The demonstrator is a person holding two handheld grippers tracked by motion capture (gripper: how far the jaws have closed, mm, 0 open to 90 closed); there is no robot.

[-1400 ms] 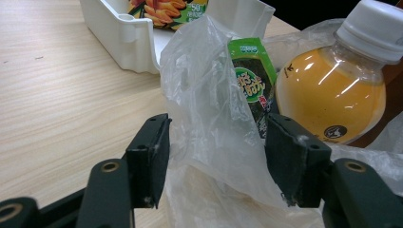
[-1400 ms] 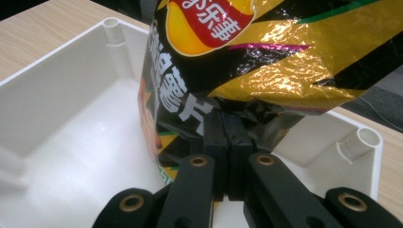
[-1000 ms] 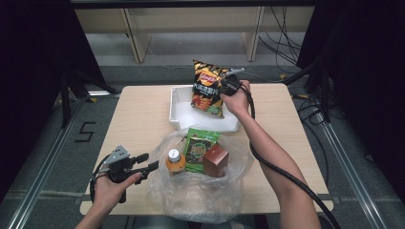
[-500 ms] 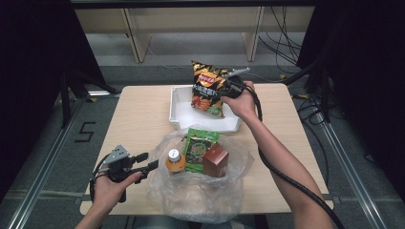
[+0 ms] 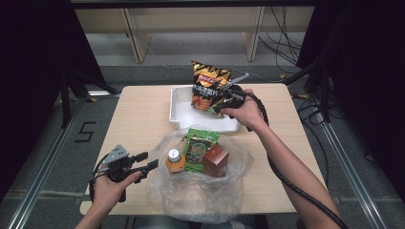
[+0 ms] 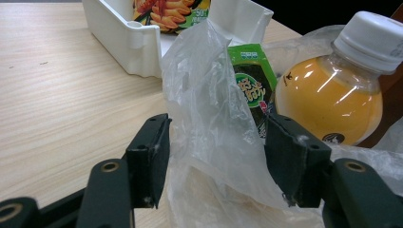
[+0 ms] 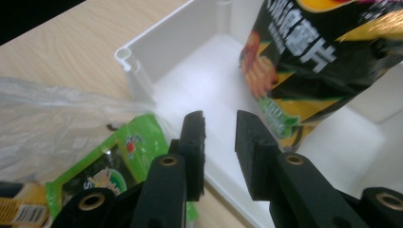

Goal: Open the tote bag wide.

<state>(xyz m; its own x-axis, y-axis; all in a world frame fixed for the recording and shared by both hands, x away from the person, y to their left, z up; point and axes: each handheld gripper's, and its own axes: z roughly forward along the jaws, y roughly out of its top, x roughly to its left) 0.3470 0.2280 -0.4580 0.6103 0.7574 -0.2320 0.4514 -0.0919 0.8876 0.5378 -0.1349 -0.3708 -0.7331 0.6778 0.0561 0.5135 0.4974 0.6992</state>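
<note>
1. High view shows the chip bag (image 5: 208, 90) standing upright in the white bin (image 5: 181, 107) at the far edge of the table (image 5: 138, 119). Your right gripper (image 5: 224, 101) sits just beside the bag. Its jaws have just been opening, and the right gripper view shows nothing between them. The bag looks tilted, so I judge it could topple over the bin's wall if you brush it while pulling back.
2. Your left gripper (image 6: 214, 156) is near the table's near-left corner. Its jaws stand apart around a raised fold of the plastic bag (image 6: 209, 114); I can't tell whether the pads press the film. If they don't, the bag's mouth may slump shut over the goods.
3. The orange juice bottle (image 5: 175, 161), green snack packet (image 5: 199, 147) and brown box (image 5: 216, 160) stand crowded in the plastic bag near the table's front edge. Reaching for one could tip its neighbours.
4. The right cable (image 5: 282, 174) trails along your forearm and could snag.
</note>
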